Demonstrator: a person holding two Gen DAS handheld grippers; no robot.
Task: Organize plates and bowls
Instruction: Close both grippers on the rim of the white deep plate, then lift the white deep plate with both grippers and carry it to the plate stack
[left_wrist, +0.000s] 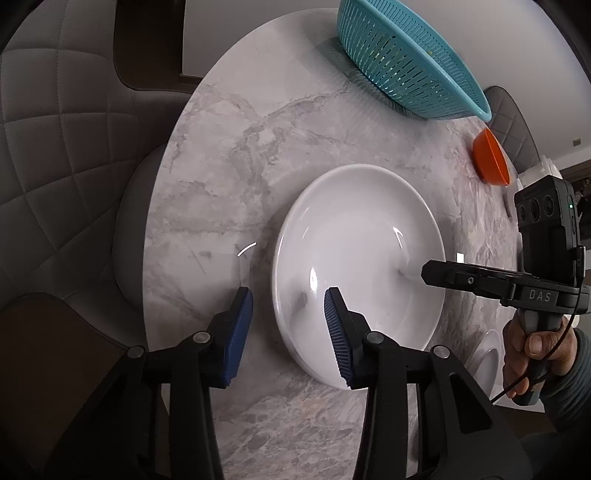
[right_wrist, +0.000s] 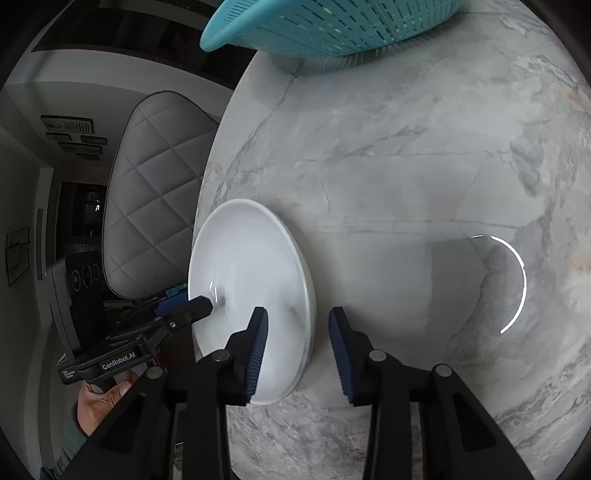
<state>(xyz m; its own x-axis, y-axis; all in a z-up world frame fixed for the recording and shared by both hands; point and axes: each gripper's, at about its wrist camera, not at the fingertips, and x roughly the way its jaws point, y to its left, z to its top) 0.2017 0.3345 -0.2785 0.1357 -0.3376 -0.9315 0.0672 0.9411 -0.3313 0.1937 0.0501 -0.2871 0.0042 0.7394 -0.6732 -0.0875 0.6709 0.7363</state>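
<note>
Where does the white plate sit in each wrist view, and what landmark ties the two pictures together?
Left wrist: the white plate lies centre-right on the marble table, its near rim straddled by this gripper's fingers.
Right wrist: the white plate is lower left, at the table edge.
Shared landmark: the teal colander at the top.

A home dining area: a round marble-look table (left_wrist: 229, 177) ringed by quilted grey upholstered chairs (right_wrist: 155, 177), with a white plate (left_wrist: 354, 258), orange bowl (left_wrist: 491, 158) and teal colander (left_wrist: 406, 59).
</note>
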